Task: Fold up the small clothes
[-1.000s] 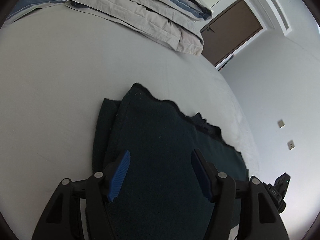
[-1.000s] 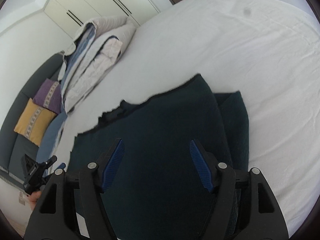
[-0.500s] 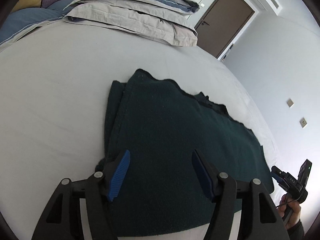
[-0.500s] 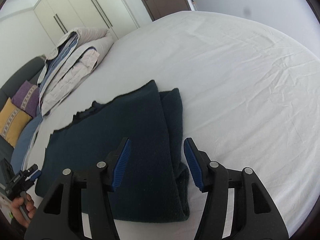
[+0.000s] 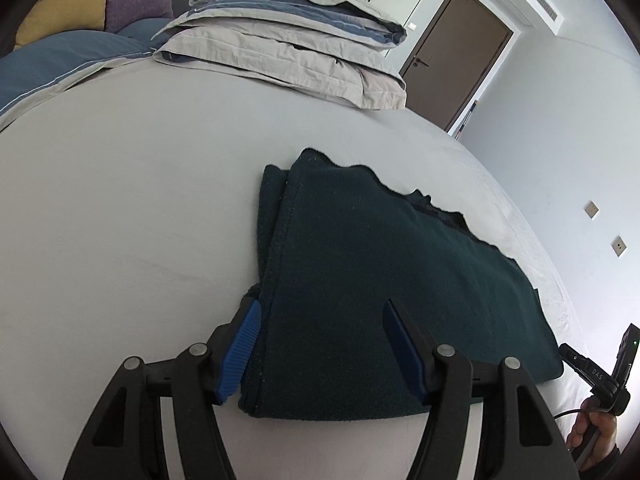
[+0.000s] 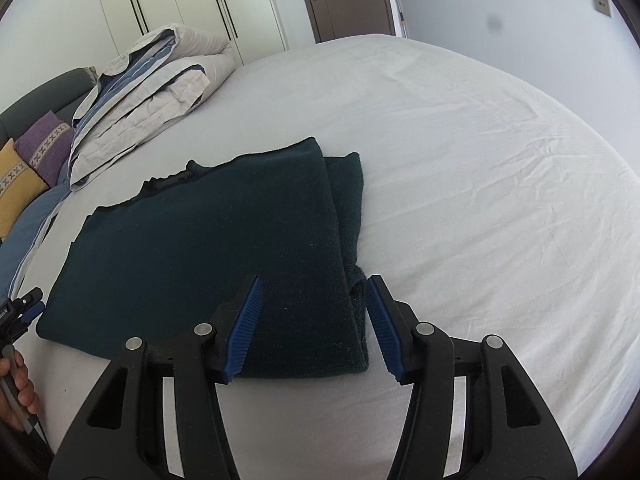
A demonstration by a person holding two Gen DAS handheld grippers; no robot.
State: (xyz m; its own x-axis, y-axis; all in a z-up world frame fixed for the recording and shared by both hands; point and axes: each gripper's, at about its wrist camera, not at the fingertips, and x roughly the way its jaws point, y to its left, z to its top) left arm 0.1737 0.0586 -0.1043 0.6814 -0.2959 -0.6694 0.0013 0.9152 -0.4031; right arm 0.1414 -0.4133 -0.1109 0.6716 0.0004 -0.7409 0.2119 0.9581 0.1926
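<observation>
I am seeing the dark green folded garment point(image 5: 384, 280) lying flat on the white bed sheet point(image 6: 500, 200). My left gripper point(image 5: 320, 344) is hanging parted over its near left corner, gripping nothing. My right gripper point(image 6: 314, 320), having just been narrowing, is straddling the near right corner, pads not pressing.

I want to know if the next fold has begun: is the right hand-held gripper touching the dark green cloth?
Cannot tell. In the right wrist view the right hand-held gripper straddles the dark green cloth corner, jaws apart, but contact is unclear.
</observation>
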